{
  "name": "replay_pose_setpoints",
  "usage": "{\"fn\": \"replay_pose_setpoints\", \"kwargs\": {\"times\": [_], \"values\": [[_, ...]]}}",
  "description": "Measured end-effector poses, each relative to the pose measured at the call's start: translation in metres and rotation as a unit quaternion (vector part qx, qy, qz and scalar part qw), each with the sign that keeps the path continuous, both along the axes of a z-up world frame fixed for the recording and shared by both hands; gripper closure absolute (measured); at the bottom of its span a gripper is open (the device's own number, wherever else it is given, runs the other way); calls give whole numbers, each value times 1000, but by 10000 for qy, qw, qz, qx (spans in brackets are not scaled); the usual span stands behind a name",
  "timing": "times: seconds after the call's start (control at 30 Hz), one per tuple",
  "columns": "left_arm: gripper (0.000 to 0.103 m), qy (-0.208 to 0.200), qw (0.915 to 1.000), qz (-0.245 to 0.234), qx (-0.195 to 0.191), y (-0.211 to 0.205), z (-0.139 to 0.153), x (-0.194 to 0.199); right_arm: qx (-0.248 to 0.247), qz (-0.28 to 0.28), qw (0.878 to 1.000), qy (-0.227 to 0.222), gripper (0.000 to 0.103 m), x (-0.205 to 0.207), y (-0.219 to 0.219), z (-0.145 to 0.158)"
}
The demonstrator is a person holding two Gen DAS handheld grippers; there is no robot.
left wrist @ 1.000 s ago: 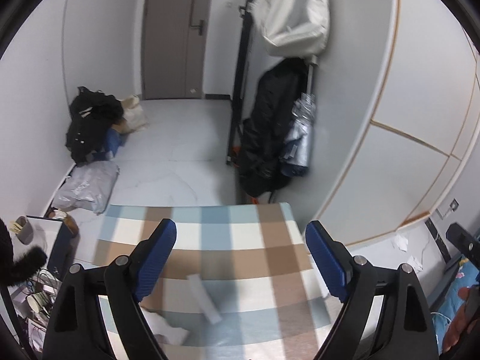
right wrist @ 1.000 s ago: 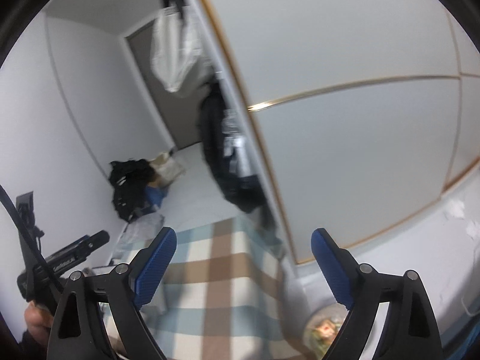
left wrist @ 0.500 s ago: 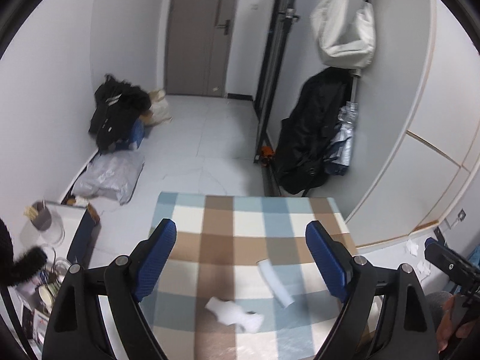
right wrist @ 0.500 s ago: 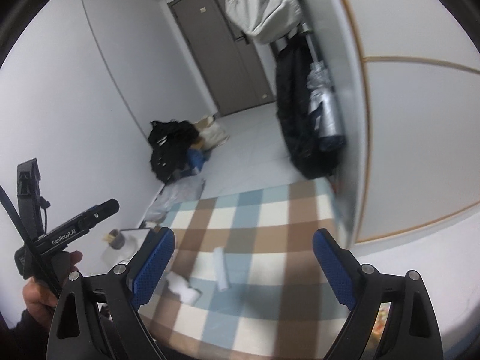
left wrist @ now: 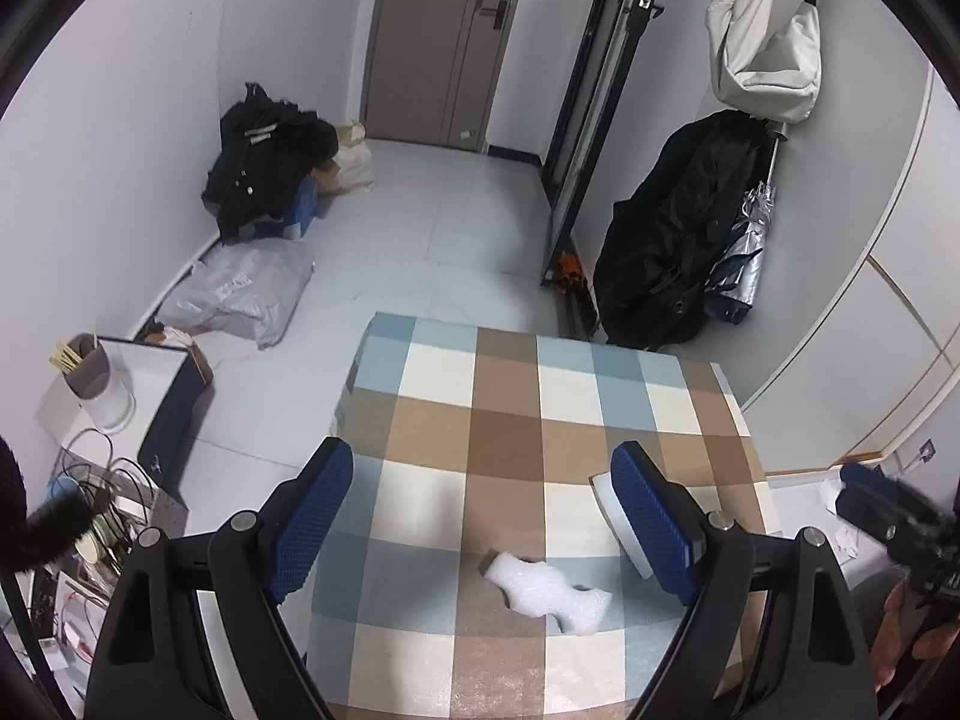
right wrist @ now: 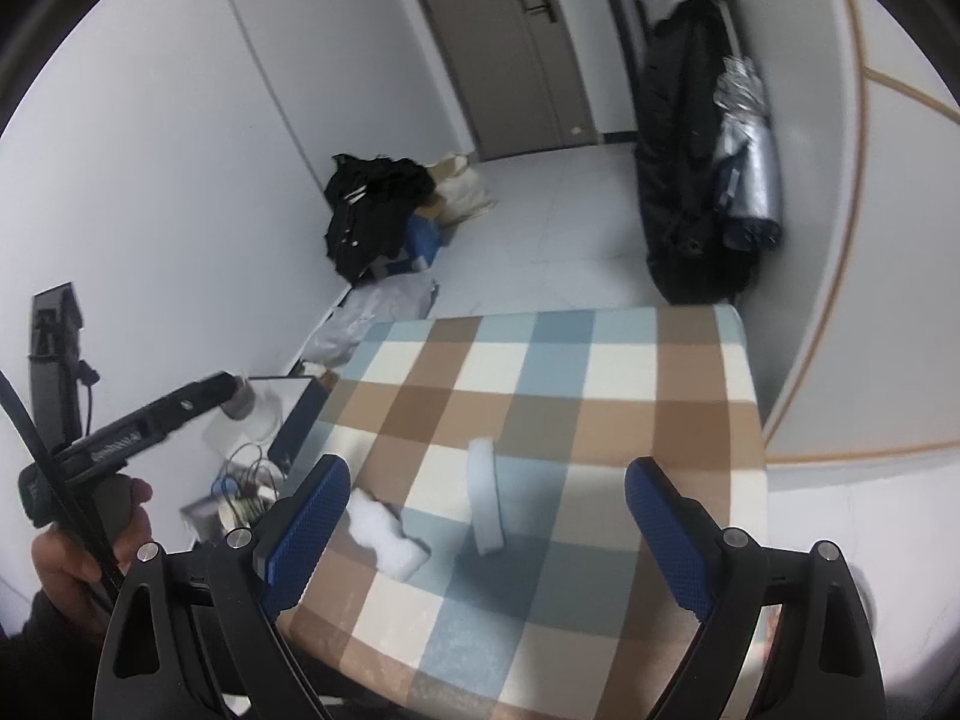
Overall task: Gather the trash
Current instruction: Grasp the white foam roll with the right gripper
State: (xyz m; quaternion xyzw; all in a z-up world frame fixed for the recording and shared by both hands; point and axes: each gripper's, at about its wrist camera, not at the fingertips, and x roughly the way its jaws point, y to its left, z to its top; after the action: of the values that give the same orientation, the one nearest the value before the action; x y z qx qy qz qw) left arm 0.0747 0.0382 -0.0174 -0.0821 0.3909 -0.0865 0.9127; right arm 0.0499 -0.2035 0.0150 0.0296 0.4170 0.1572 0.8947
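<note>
Two pieces of white trash lie on a checked blue, brown and cream table cover point(left wrist: 528, 402). A crumpled white foam piece point(left wrist: 543, 591) lies near the front; it also shows in the right wrist view point(right wrist: 384, 531). A long white strip point(right wrist: 485, 501) lies beside it; in the left wrist view the strip point(left wrist: 603, 489) is partly hidden by a finger. My left gripper point(left wrist: 480, 525) is open and empty above the table. My right gripper point(right wrist: 486, 540) is open and empty above both pieces.
A black clothes pile point(left wrist: 264, 156) and a grey plastic bag point(left wrist: 240, 291) lie on the floor at left. A white box with a cup point(left wrist: 96, 381) and cables stands left of the table. A black coat and umbrella point(left wrist: 678, 246) hang at right by white cabinets.
Both grippers have tilted down and swung left, so the table and both trash pieces are now fuller in view. Both stay open.
</note>
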Motion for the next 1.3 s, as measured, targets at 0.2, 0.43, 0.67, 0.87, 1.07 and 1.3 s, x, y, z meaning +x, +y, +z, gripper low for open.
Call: {"fn": "replay_pose_setpoints", "kwargs": {"times": [0.2,0.43,0.67,0.87,1.07,1.3], "values": [[17,-41,9999,-28,-99,6,1,1,-179,227,9996,-48,9,29,15,7],[17,-174,9998,-50,6,5,3,5,-532,646,9964,133,9,72,38,-9],[17,-49,9999,-125,29,2,1,14,-454,603,9962,429,11,98,34,-43],[17,-67,9992,-288,253,-8,-1,16,-250,407,9936,1022,17,106,23,-79],[17,83,9989,-436,141,-10,-7,21,-334,623,9902,1207,33,114,31,-96],[17,449,9982,-384,-90,-5,-21,29,-457,933,9831,1509,49,115,47,-118]]}}
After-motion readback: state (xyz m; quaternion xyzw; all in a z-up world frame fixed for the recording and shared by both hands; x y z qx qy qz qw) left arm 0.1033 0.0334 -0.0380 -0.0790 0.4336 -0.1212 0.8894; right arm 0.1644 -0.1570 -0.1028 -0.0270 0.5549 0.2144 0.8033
